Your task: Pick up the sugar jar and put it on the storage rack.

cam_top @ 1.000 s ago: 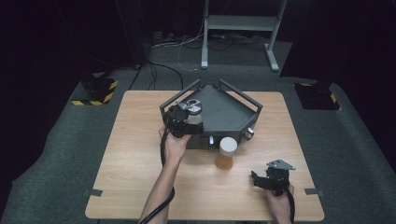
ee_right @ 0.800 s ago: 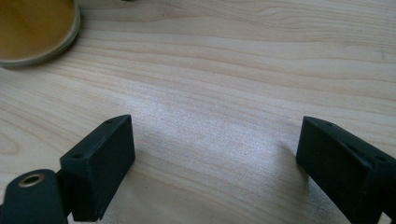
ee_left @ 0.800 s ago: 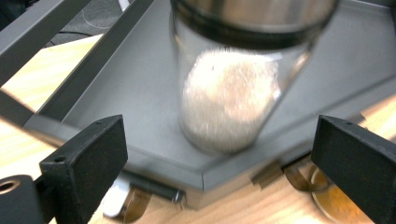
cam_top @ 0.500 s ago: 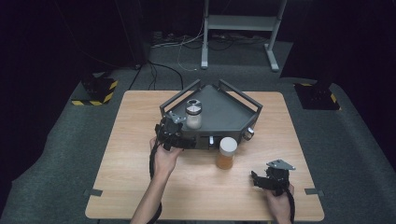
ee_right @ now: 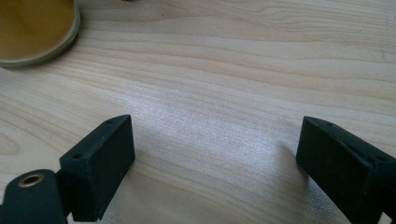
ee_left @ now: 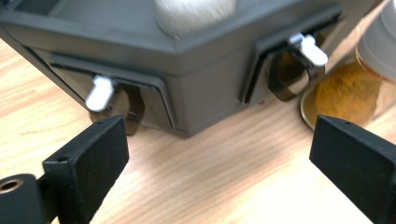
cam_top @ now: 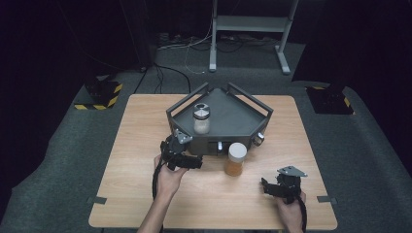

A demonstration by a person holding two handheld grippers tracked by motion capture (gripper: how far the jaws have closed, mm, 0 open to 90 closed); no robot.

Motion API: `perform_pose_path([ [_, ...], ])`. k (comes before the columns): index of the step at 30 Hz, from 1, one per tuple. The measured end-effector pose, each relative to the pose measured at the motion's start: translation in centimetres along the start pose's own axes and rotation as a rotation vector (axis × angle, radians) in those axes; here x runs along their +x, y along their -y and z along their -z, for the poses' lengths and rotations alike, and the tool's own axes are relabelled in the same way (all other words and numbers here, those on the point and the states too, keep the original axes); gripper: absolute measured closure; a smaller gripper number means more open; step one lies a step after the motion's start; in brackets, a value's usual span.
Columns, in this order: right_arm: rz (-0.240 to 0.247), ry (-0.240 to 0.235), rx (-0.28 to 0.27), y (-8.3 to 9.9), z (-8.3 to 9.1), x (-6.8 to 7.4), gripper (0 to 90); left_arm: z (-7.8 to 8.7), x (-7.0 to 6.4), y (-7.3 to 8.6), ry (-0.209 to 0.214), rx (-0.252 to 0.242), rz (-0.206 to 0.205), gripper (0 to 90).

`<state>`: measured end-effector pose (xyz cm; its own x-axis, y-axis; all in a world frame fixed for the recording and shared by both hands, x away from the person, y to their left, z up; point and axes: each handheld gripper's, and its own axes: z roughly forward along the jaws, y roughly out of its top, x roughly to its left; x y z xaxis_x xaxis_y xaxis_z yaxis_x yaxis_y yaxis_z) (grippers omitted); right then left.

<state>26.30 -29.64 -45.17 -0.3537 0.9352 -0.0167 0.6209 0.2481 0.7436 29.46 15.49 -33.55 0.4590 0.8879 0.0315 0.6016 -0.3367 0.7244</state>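
Observation:
A dark grey corner-shaped rack [cam_top: 243, 114] stands at the middle of the wooden table [cam_top: 141, 131]. Inside it, near its front left, a clear jar of white powder [cam_top: 201, 119] with a grey lid stands upright. A second jar with orange powder [cam_top: 236, 159] and a cream lid stands on the table just in front of the rack. My left gripper [cam_top: 184, 151] is open at the rack's front left corner, holding nothing; in the left gripper view [ee_left: 219, 144] the rack's front faces with white clips [ee_left: 100, 92] lie ahead and the orange jar [ee_left: 345, 88] is at right. My right gripper [cam_top: 275, 187] is open over bare wood [ee_right: 215, 144].
The rack has raised rails along its sides. The orange jar's base [ee_right: 32, 28] shows at the top left of the right gripper view. Beyond the table lie grey floor, cables and a metal stand [cam_top: 250, 29].
My left gripper has let go of the white-powder jar inside the rack and drawn back toward the person, down to the rack's front left corner. The right gripper has stayed put.

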Motion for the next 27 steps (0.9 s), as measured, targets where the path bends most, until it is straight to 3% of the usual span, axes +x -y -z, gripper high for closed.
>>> perform_pose_path([
  [5, 0.0, 0.0, 0.0, 0.0, 0.0, 0.0, 11.2, -0.2, -0.7, 1.4, -0.013, -0.019, -0.017, 5.8],
  [18, 0.0, 0.0, 0.0, 0.0, 0.0, 0.0, 11.2, -0.9, -0.1, 4.9, 0.009, -0.02, 0.041, 6.1],
  [27, 0.0, 0.0, 0.0, 0.0, 0.0, 0.0, 11.2, -2.1, -0.7, 6.9, 0.006, -0.025, 0.052, 7.1],
])
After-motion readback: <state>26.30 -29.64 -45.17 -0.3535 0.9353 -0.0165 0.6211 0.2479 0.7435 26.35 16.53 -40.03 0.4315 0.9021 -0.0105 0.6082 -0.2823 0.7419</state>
